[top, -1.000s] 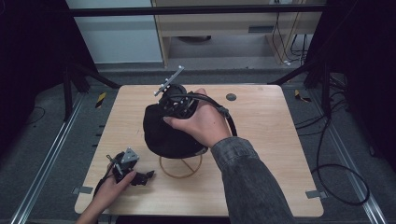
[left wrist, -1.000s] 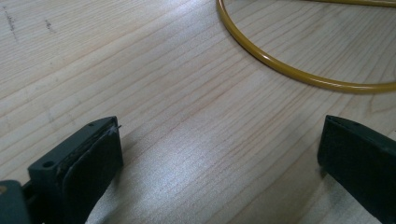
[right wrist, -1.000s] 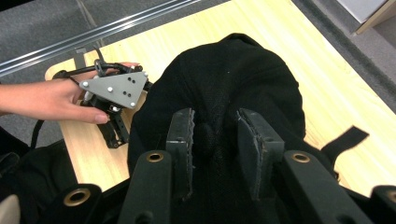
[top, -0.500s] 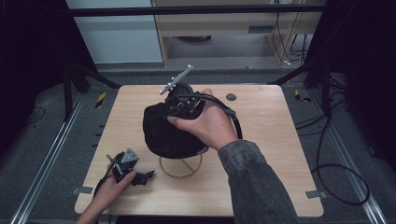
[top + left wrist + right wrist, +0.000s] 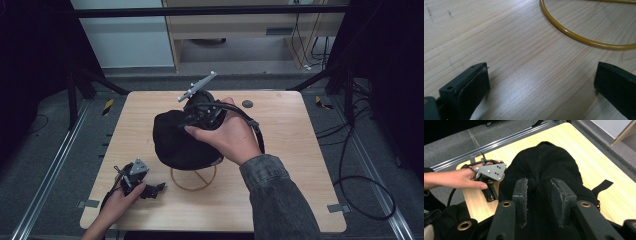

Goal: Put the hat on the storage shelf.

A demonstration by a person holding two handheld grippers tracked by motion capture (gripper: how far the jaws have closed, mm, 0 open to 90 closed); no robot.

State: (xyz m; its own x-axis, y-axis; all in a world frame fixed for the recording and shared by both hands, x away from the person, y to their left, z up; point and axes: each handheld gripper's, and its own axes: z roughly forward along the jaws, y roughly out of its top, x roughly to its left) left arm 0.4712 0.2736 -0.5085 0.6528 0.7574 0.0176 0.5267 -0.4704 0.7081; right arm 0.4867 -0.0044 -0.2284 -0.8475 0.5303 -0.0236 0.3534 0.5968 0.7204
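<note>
High view shows the right gripper (image 5: 192, 120) holding a black cap (image 5: 182, 142) over a yellow wire stand (image 5: 193, 178) near the middle of the tabletop (image 5: 290, 150). In the right gripper view the jaws stand narrow and pinch a fold of the cap's cloth between the pads, so the cap (image 5: 544, 170) hangs from them. The left gripper (image 5: 145, 189) rests low on the tabletop near the front left corner, just beside the stand; in the left gripper view its jaws stand wide with nothing between them, and an arc of the stand's yellow ring (image 5: 574, 35) lies ahead on the wood. I judge that the step in hand is seating the cap on the stand. The next move calls for lowering the cap straight over the stand's top and then opening the jaws. Compared with one second ago, the right hand sits slightly more to the right and its grey plate tilts a little more; the left hand keeps its place.
</note>
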